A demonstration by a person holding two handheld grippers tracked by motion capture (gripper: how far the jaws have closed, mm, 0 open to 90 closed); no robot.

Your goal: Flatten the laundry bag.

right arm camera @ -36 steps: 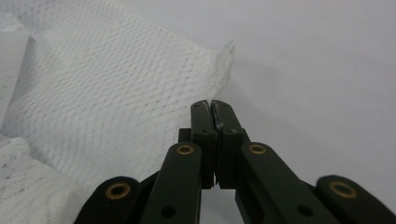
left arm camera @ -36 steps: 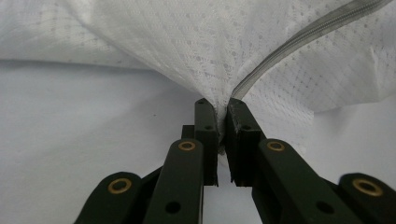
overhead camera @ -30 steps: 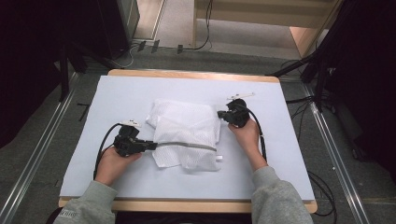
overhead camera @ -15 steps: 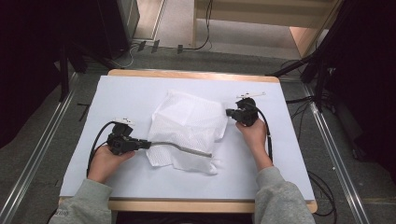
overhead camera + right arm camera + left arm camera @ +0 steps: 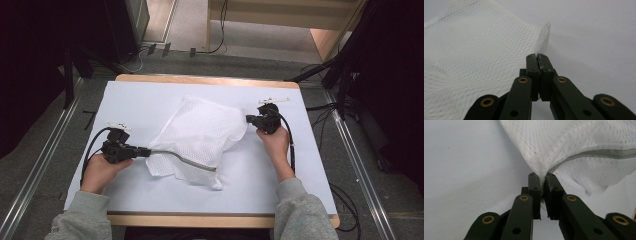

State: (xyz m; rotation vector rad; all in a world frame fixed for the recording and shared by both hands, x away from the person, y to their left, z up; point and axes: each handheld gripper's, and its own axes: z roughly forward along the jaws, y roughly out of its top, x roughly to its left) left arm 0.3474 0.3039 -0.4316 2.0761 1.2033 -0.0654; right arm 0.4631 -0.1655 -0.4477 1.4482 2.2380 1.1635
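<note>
Now both grippers stretch the white mesh laundry bag [image 5: 200, 132] flat: left gripper [image 5: 145, 151] clamped beside its zipper [image 5: 185, 160], right gripper [image 5: 248, 119] pinching the far-right corner; next, lower it onto the worktop [image 5: 300, 180].

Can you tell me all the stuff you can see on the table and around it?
mesh bag: one, white, middle of the table, pulled out between the two grippers
zip strip: one, grey, along the bag's near edge
table cover: one, pale blue-white, over the tabletop
table: one, light wood edge showing
cables: several, black, on the floor beyond the table
left gripper: one, black, at the bag's left end, shut on the mesh bag
right gripper: one, black, at the bag's right corner, shut on the mesh bag
sleeves: two, grey, bottom edge
</note>
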